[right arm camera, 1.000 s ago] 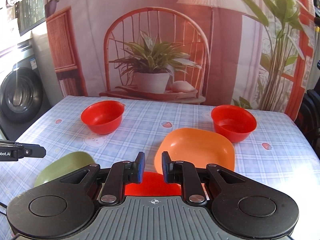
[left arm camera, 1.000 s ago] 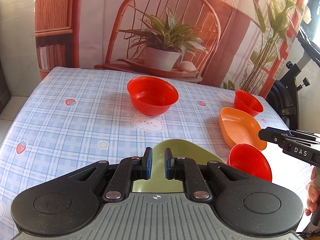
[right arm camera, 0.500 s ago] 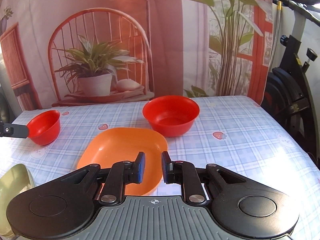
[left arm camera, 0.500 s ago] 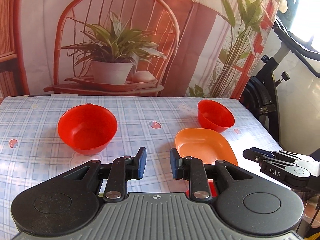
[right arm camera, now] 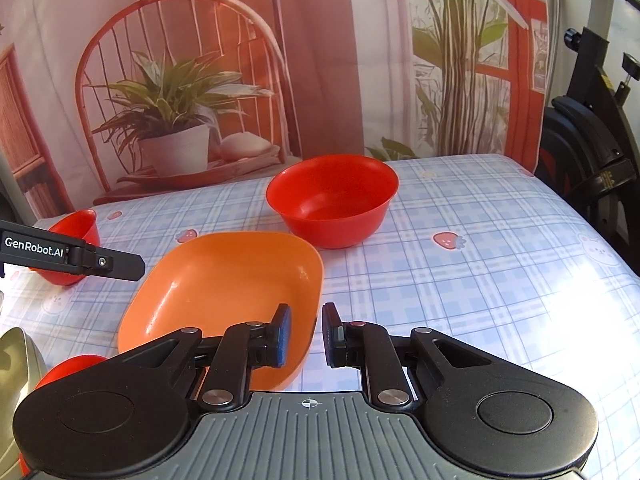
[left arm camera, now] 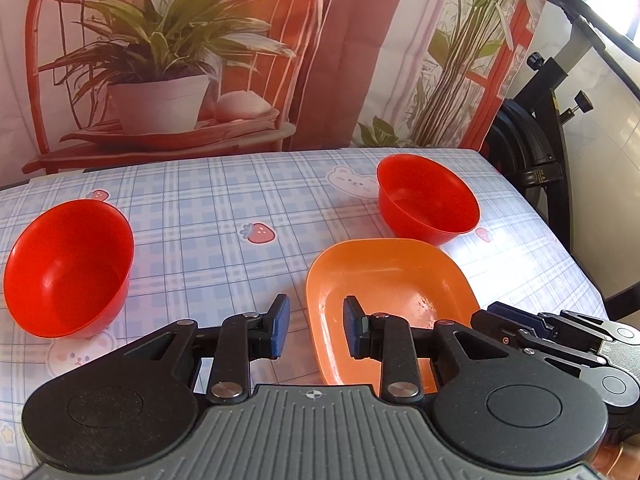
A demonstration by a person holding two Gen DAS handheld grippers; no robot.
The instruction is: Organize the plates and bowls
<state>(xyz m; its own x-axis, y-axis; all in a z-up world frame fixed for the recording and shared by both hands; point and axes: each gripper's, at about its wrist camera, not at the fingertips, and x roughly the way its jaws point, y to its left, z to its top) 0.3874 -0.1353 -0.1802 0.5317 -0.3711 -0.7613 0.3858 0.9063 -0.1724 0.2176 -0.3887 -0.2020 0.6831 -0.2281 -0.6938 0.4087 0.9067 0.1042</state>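
At the far left of the desk (left arm camera: 192, 184), seen from the left wrist, a red bowl (left arm camera: 68, 268) stands upright on the checked cloth, well apart from the other dishes, so it would have to be carried across to join them. Next comes the left hand-held gripper (left arm camera: 313, 326), its blue-padded fingers spread with nothing between them. It straddles the near left rim of the orange plate (left arm camera: 390, 276), one finger over the cloth and the other over the plate's floor, a position that looks suited to pinching that rim. The plate lies flat, its shallow well facing up, just in front of a second red bowl (left arm camera: 428, 200) that sits near its far right corner without clearly touching it.

From the right wrist, a green plate (right arm camera: 18, 360) and a third red bowl (right arm camera: 70, 368) show only as slivers at the lower left, beside the plate's near corner; how they stand cannot be told. The right hand-held gripper (right arm camera: 306, 334) is also parted and empty, lined up on the plate's near right edge, one finger over its inside and one outside. With both tools at opposite rims, the plate appears to be the piece in hand, probably to be lifted toward the green plate; only one grip seems needed.
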